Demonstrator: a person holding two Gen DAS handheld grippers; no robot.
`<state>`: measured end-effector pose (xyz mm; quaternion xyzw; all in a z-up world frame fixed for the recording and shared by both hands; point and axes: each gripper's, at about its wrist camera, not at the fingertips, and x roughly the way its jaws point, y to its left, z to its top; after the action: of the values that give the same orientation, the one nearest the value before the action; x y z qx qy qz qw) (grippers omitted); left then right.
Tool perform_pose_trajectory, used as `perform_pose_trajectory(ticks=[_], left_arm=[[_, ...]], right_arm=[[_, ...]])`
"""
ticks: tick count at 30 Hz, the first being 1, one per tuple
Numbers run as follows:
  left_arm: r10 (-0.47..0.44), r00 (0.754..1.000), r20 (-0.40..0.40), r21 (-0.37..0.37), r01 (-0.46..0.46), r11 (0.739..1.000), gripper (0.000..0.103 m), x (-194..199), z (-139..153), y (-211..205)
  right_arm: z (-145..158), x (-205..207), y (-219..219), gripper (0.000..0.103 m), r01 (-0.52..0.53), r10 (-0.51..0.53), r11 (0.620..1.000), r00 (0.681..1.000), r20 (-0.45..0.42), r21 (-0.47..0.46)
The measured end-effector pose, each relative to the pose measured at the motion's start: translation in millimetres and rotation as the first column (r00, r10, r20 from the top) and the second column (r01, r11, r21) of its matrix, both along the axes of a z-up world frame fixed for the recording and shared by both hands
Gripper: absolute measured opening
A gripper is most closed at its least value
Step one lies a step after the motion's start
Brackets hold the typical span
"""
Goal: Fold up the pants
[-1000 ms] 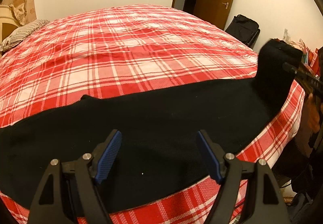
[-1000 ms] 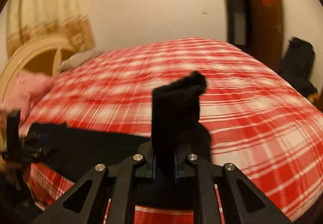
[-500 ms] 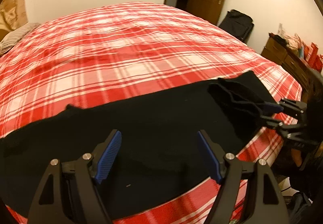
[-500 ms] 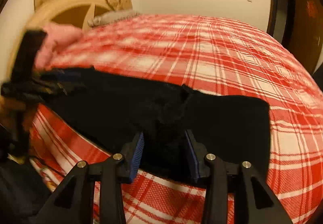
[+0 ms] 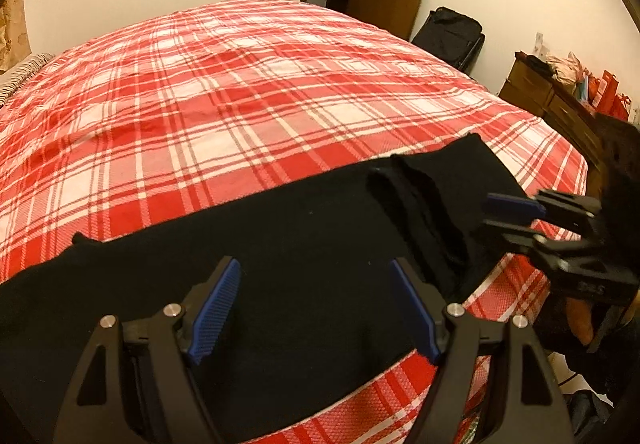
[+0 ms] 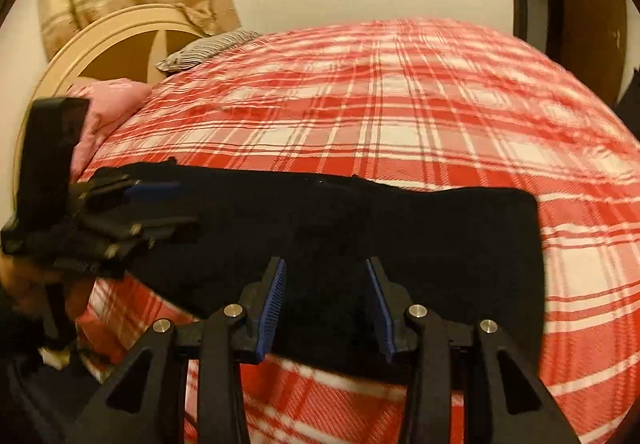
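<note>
**Two grippers over one fold, nothing held**

Two black two-finger tools hang above the black, soft-knit pants, which lie in a long strip along the near edge of the red-and-white plaid bedspread. In the left wrist view the strip runs from 9 o'clock to 3 o'clock, with a folded-over end bunched in ridges at about 2 o'clock.

Risks, as judged:
- The near hem sits right at the mattress edge; a careless drag towards 6 o'clock could pull the cloth off the bed.
- The turned-over end looks rumpled, not flat. Folding again over those ridges would lock in creases.
- Black cloth hides its own edges under this warm light, so a pinch may catch one layer only.

Pose:
- Left gripper: tilted downward over the strip's middle, blue pads wide apart, nothing between them.
- Right gripper: pitched downward over the folded end, jaws parted to a moderate gap, pads clear of the fabric. In the left view it enters from 3 o'clock, a hand partly visible beneath it.
</note>
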<state>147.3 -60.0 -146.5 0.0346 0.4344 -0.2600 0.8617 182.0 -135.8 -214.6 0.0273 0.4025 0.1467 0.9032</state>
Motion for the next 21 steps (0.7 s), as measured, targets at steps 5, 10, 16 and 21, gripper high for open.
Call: perform_pose_trajectory(ticks=[5, 10, 16, 21], left_arm=[[0.009, 1.0, -0.005, -0.008, -0.009, 1.0, 0.079, 0.2, -1.1, 4.0], [0.022, 1.0, -0.018, -0.025, -0.023, 0.999, 0.079, 1.2, -4.2, 10.2], [0.029, 0.999, -0.012, -0.035, -0.03, 0.999, 0.079, -1.5, -3.3, 16.1], [0.004, 1.0, -0.014, -0.037, -0.004, 0.999, 0.079, -0.8, -4.3, 7.0]], right_arm=[[-11.7, 14.6, 21.5, 0.042, 0.046, -0.049, 0.992, 0.998, -0.03, -0.114], [-16.1, 14.8, 21.8, 0.012, 0.071, -0.075, 0.986, 0.997, -0.024, -0.148], [0.0, 1.4, 35.4, 0.006, 0.014, -0.01, 0.987, 1.0, 0.028, -0.159], [-21.9, 3.0, 33.7, 0.007, -0.028, 0.027, 0.984, 1.0, -0.007, -0.173]])
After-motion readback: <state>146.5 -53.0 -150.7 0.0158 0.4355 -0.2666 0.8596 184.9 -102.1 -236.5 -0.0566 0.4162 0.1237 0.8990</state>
